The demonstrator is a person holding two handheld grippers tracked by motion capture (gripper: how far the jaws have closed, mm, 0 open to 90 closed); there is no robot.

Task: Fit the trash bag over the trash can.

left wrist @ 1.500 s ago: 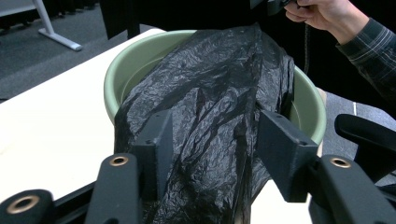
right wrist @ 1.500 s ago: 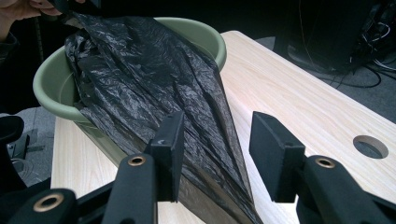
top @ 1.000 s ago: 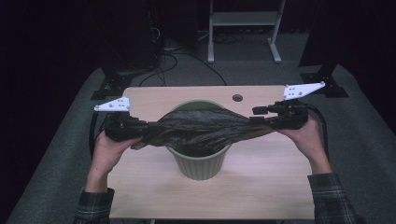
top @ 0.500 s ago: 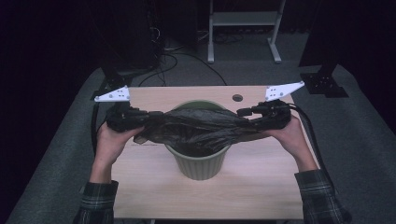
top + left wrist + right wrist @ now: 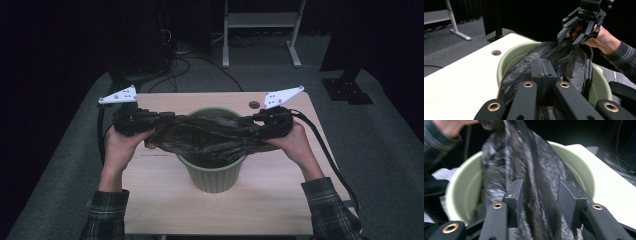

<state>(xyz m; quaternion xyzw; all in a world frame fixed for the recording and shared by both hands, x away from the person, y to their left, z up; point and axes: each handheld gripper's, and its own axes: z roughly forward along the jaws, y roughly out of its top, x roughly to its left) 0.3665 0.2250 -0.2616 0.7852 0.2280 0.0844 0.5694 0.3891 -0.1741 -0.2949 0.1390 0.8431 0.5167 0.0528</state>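
Table [image 5: 165,200] print faint, perhaps unreadable.

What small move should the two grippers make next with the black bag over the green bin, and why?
Probably lower the black bag into the green bin. It hangs stretched across the rim between the left gripper, shut on its edge, and the right gripper, whose jaws straddle the plastic. The bag's body has only begun to sag inside.

Black bag [image 5: 210,137]: thin plastic film, crinkled, slightly glossy. Green bin [image 5: 212,172]: smooth matt plastic, ribbed outer wall. Counter [image 5: 165,200]: pale wood-grain laminate, smooth, low sheen. Both grippers' jaws matt black plastic with brass-coloured rivets. Sleeve [image 5: 330,207]: plaid woven cloth.
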